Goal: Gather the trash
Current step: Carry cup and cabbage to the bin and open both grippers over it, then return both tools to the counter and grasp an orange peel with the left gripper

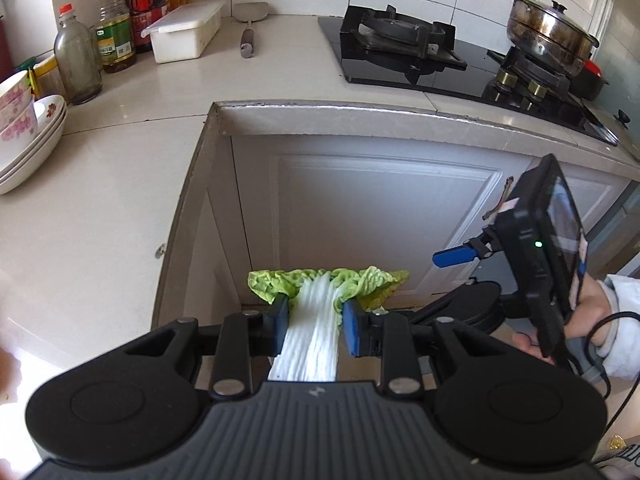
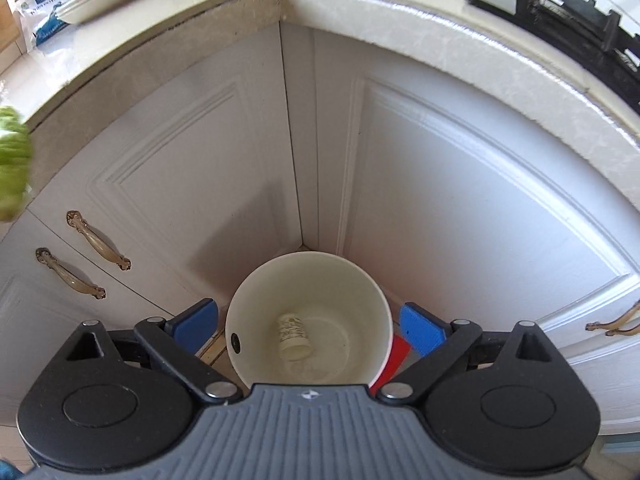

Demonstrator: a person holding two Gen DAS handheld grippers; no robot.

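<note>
Pinching a cabbage leaf by its stiff white rib, the left gripper holds it off the counter corner; light, floppy, tear-prone greens. Right gripper hangs wide open, empty, over the bin

Both wrist views downward — shared cabinet corner

bright daylight | glare on worktop | heavy fisheye bending at edges | green leaf motion-blurred at left
</note>
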